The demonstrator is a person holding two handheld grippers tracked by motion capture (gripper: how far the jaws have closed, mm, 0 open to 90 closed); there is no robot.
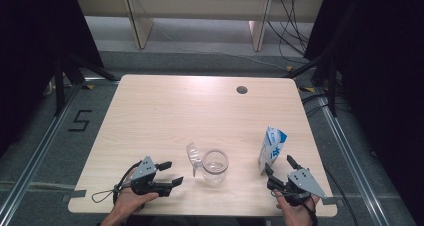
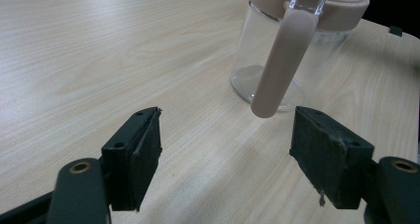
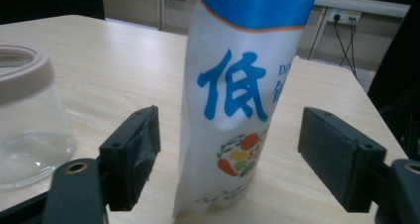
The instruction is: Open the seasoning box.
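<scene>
Both hands entered at the near edge of the pale wood counter (image 1: 150, 106), each holding a gripper. Left gripper (image 1: 171, 174) sat at the near left, jaws spread wide with nothing between them; in the left gripper view (image 2: 225, 152) bare wood showed in the gap, and the pink handle (image 2: 282, 65) of the glass jar hung down just beyond, nearer the right-hand jaw, not touching either pad. Right gripper (image 1: 280, 166) sat at the near right, jaws likewise spread; in the right gripper view (image 3: 228, 154) the white and blue pouch (image 3: 237, 95) stood upright between the pads, with a clear gap on each side, so no pinch. Pouch printed with a large blue character and a small ring of vegetables low on its front; its lower part looked slightly creased. From the high view the pouch (image 1: 272, 148) stood just beyond the right gripper's tips, toward the near right of the counter. Glass jar (image 1: 215, 166) stood between the two grippers, near the front edge, empty as far as could be seen, pink rim at the mouth, clear lid (image 1: 193, 156) hinged open and tilted to its left. Further back, a small round cable hole (image 1: 242, 90) near the far edge. Beyond the counter, grey floor and pale wooden frame legs (image 1: 140, 21); a "5" marked in tape (image 1: 80, 120) on the floor at left.
</scene>
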